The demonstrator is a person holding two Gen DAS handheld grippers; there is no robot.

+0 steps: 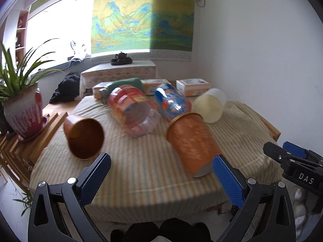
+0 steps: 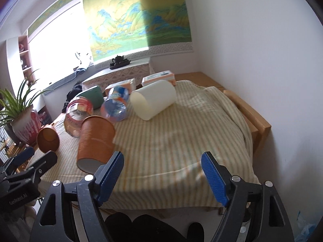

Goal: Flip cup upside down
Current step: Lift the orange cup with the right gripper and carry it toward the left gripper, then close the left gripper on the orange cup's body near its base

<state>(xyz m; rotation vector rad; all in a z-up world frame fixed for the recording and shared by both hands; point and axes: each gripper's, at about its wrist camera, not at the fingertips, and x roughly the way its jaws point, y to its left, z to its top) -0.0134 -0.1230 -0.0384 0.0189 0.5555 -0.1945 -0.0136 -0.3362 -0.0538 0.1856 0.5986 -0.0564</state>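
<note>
My left gripper (image 1: pixel 161 175) and right gripper (image 2: pixel 162 173) hang with jaws wide apart, empty. Just beyond them the orange cup (image 1: pixel 191 141) lies sideways on the striped cloth (image 2: pixel 171 137). I should clamp its mid-wall squarely, lift clear, then rotate it mouth-down.

Gaping left tongs (image 1: pixel 161 178) above orange cup (image 1: pixel 191 143)

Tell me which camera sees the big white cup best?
The right wrist view: the white cup lies on its side, large and unblocked, open mouth and whole wall visible. In the left wrist view the same cup looks smaller, farther back, its rim partly behind the orange cup.
</note>
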